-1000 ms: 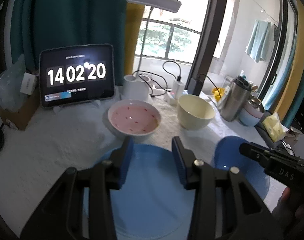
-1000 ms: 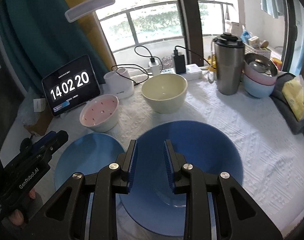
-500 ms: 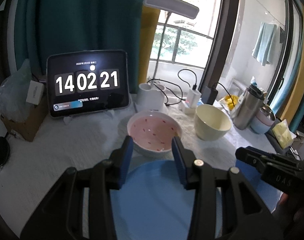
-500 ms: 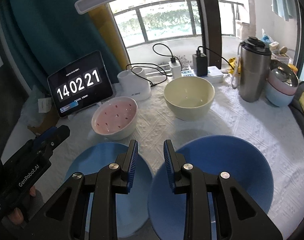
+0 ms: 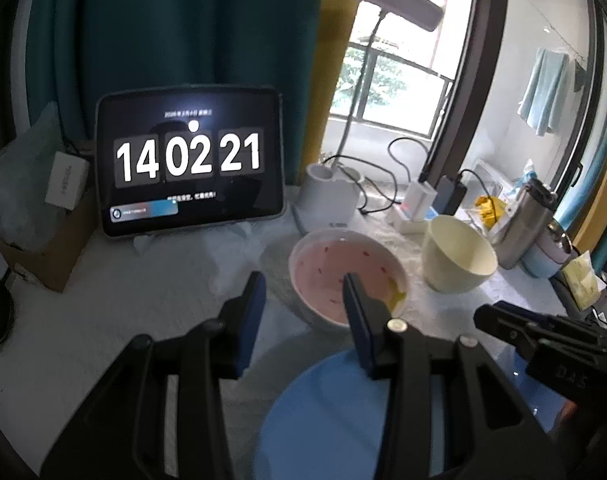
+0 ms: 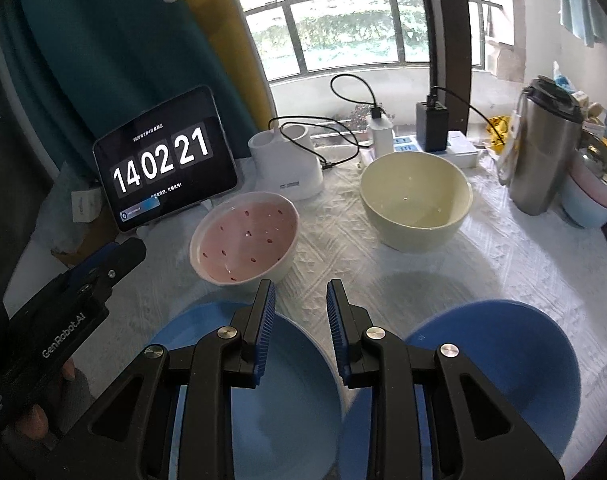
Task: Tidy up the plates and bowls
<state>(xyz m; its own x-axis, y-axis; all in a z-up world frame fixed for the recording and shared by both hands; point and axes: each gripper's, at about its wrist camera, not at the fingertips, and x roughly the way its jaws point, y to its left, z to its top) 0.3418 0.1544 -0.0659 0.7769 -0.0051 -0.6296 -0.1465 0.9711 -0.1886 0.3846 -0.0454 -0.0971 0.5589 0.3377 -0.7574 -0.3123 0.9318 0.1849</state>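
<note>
left gripper: tilted down over the tabletop, fingers spread, nothing between them; gap sits over bare cloth just left of the pink bowl, right fingertip overlapping the bowl's near rim in view, contact can't be told.
right gripper: tilted down, fingers parted by a narrow gap, pinching nothing; tips hang above the cloth between the two blue dishes, just short of the pink bowl.
hands: part of a hand grips the left gripper's handle, seen low left in the right wrist view.
bowls, count: 2 on the open cloth – pink bowl with dark specks, cream bowl to its right, apart from each other.
plates, count: 2 blue – blue plate under the right gripper's left finger, deeper blue plate to its right, edges near each other.
stacked bowls: far right edge by the steel tumbler; count unclear.
other: tablet clock reading 14 02 21, white lamp base, chargers with cables.
right wrist view only: full deeper blue plate, both plates side by side.
left wrist view only: cardboard box at left, hanging towel outside.
</note>
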